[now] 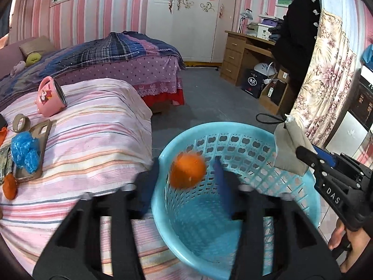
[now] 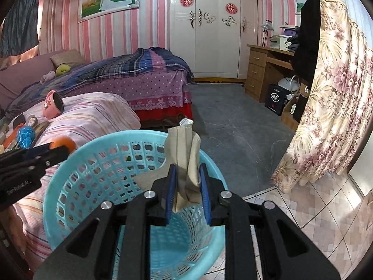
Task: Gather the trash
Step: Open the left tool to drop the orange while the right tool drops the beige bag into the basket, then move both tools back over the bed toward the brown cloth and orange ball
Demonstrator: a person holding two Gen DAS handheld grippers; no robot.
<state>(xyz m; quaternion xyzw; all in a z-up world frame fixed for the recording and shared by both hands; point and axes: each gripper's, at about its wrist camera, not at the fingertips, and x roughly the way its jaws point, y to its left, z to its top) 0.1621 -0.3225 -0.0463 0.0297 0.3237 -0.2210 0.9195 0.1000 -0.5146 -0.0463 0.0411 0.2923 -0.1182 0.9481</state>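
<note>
A light blue plastic basket (image 1: 310, 200) stands on the floor beside the striped bed; it also shows in the right wrist view (image 2: 98, 147). My left gripper (image 1: 186, 175) is over the basket mouth with its jaws wide apart. A blurred orange ball (image 1: 187, 171) is between the fingers, touching neither; it shows in the right wrist view (image 2: 64, 143). My right gripper (image 2: 186, 175) is shut on a beige face mask (image 2: 184, 158) above the basket's near rim. The mask (image 1: 289, 149) and right gripper (image 1: 305, 155) show at the right in the left wrist view.
On the striped bed (image 1: 93, 135) lie a pink mug (image 1: 50, 98) on its side, a tape roll (image 1: 21, 122), blue crumpled plastic (image 1: 24, 150), a phone case (image 1: 38, 140) and another orange piece (image 1: 10, 186). A floral curtain (image 2: 331, 107) hangs at right; a wooden desk (image 2: 263, 70) stands behind.
</note>
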